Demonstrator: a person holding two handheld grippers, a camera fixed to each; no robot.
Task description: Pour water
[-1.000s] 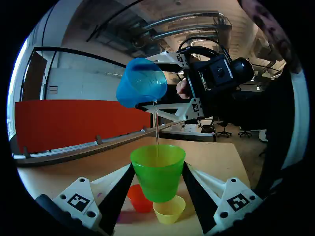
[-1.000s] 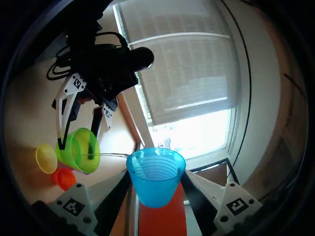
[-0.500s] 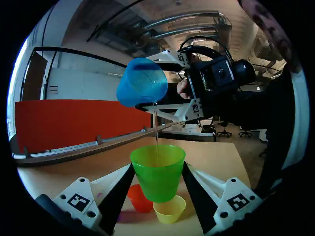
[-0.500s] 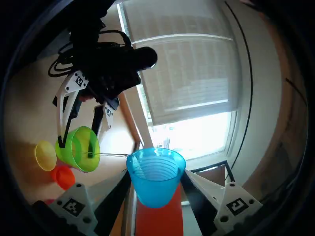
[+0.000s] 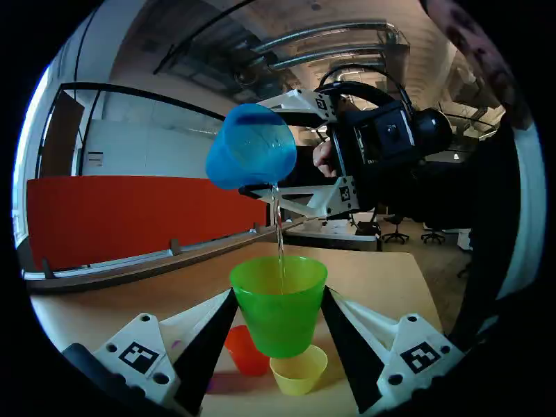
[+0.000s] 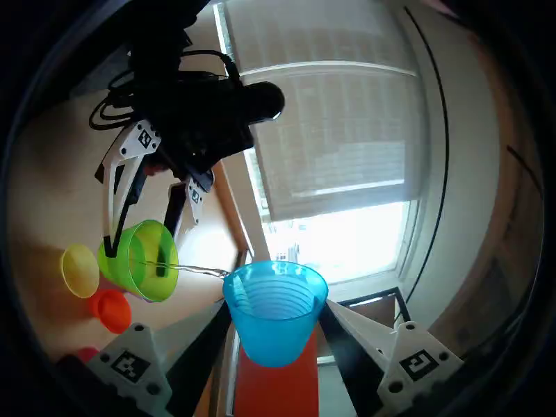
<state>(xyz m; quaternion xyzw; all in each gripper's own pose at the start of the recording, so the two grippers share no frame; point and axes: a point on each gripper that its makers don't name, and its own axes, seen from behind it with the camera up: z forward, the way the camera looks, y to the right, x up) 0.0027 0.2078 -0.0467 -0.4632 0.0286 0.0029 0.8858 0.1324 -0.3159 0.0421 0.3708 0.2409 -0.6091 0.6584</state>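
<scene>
Two tools share this job, and the pour is under way. The right tool [image 6: 274, 316] is clamped on the blue cup [image 5: 250, 146], both fingers pressing its sides, and holds it tipped high above the green cup [image 6: 139, 260]. A thin stream of water [image 5: 279, 236] falls from the blue lip into the green cup's mouth. The left tool [image 5: 278, 302] grips the green cup between its fingers, upright and seemingly lifted off the table [image 5: 375, 278], where an orange cup [image 5: 243, 347] and a yellow cup [image 5: 299, 368] stand beneath it. How much water remains in the blue cup I cannot tell. I'd judge what is left is draining it, righting it and setting both cups down.
</scene>
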